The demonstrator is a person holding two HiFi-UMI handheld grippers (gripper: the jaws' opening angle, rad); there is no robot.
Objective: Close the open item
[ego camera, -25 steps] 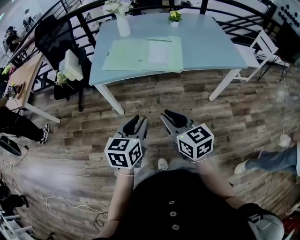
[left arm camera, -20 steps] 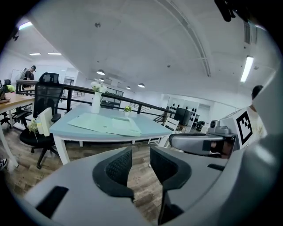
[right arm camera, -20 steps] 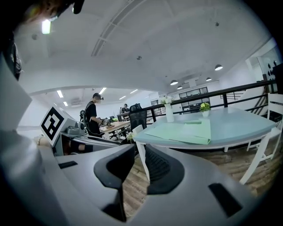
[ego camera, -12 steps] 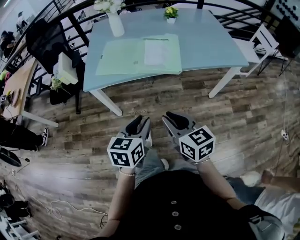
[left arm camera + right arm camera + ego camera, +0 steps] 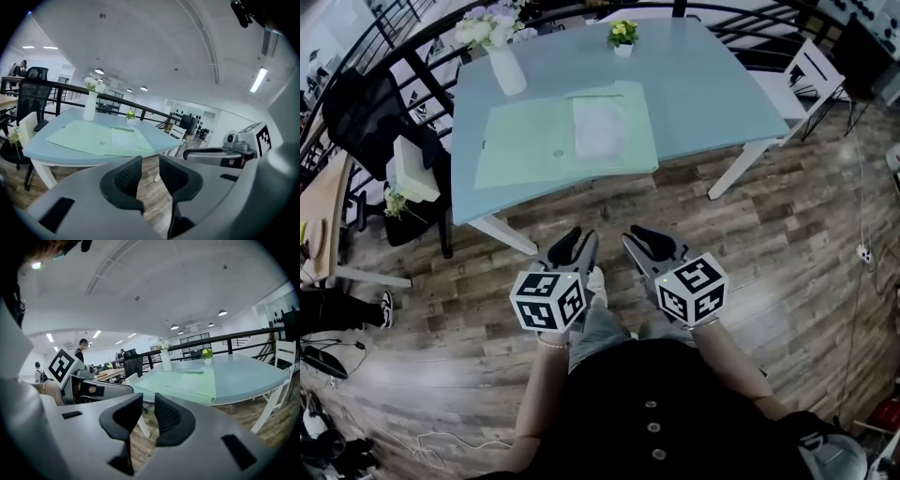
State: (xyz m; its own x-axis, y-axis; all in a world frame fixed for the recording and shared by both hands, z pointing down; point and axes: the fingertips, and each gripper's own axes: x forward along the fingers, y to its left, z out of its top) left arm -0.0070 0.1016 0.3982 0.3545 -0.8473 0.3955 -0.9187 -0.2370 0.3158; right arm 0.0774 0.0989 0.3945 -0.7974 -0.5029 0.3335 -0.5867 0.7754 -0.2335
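A pale green folder [image 5: 548,145] lies open and flat on the blue-grey table [image 5: 703,84], with a white sheet [image 5: 598,127] on its right half. My left gripper [image 5: 573,246] and right gripper [image 5: 641,238] hang side by side over the wooden floor, a little short of the table's near edge. Both are open with nothing between the pads. The left gripper view looks past its own jaws [image 5: 150,169] at the folder [image 5: 89,136]. The right gripper view shows its jaws [image 5: 149,414] below the folder [image 5: 187,380].
A white vase of flowers [image 5: 506,67] and a small pot of yellow flowers [image 5: 622,36] stand at the table's far side. A black office chair [image 5: 361,112] and a white seat [image 5: 414,169] are at left, a white chair [image 5: 811,73] at right. A black railing runs behind the table.
The table and the folder have drawn nearer and shifted left in the head view. Both grippers have come forward towards the table's edge. Their jaws look unchanged.
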